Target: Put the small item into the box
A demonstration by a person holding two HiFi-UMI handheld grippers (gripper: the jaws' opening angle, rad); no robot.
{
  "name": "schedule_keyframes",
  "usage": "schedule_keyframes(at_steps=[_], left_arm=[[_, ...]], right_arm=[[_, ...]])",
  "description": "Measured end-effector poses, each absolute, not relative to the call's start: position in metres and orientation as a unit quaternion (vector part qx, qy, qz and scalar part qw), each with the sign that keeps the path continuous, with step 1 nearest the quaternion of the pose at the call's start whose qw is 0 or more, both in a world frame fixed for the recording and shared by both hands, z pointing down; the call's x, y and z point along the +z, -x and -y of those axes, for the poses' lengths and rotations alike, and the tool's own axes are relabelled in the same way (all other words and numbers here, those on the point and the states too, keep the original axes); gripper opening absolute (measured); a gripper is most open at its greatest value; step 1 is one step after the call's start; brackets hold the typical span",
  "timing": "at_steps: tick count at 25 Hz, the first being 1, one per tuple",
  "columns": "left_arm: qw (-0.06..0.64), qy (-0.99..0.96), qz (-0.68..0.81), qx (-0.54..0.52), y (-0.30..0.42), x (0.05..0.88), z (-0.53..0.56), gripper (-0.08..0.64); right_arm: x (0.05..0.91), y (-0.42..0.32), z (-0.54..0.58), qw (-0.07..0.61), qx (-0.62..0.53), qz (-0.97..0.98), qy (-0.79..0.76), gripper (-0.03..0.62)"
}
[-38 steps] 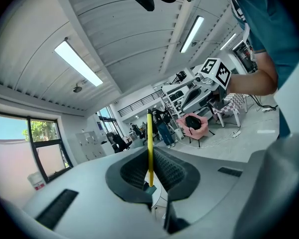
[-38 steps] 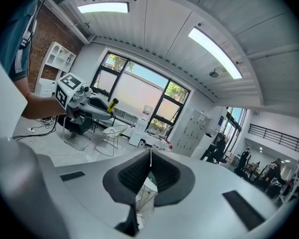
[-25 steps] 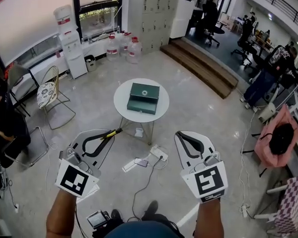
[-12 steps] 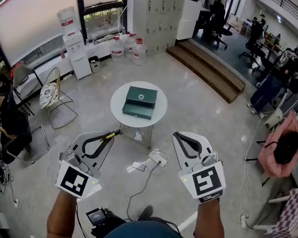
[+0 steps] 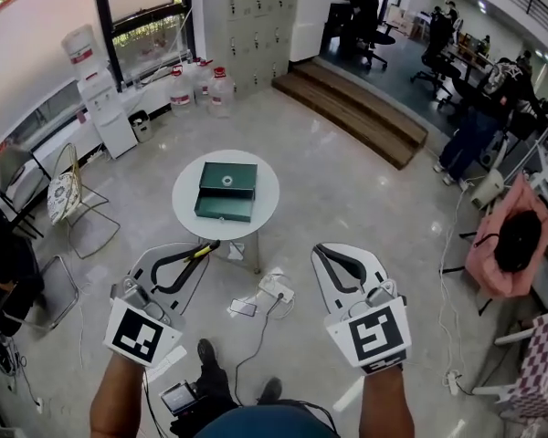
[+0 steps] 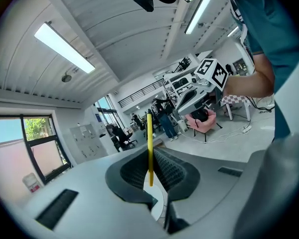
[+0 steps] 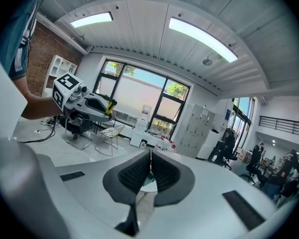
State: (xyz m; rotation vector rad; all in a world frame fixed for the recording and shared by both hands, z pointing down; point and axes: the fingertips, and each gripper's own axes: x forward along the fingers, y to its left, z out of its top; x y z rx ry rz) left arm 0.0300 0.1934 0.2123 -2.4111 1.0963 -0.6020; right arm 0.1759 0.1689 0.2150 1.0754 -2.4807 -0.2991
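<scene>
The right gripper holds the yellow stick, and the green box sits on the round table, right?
No: the left gripper holds the yellow stick, as the left gripper view shows. The green box does sit on the round table.

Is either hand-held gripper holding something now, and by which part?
The left hand-held gripper grips a thin yellow stick by one end; the rest projects beyond the jaws. The right hand-held gripper is shut, empty.
</scene>
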Motion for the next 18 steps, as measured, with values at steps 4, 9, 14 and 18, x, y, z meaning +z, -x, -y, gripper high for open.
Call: schedule_keyframes(at_steps=[4,9,14,18], left_arm=[[0.213,0.884,-0.364,-0.203,-0.021,0.222,-0.156,0.037],[0.224,0.902,-0.323,-0.18,0.001,0.212,-0.111,0.037],[0.232,0.911,-0.297,-0.168,0.035,0.206,-0.068,0.037],[0.233,0.918,-0.28,-0.16,0.057,0.203,-0.045,0.037]], right_arm=[[0.219,-0.165,-0.145,0.22,-0.095,0.877,-0.417,0.038],[0.211,-0.14,-0.118,0.228,-0.1,0.855,-0.455,0.038],[0.204,-0.105,-0.087,0.235,-0.098,0.841,-0.478,0.038],[0.201,-0.083,-0.072,0.241,-0.085,0.828,-0.499,0.038]])
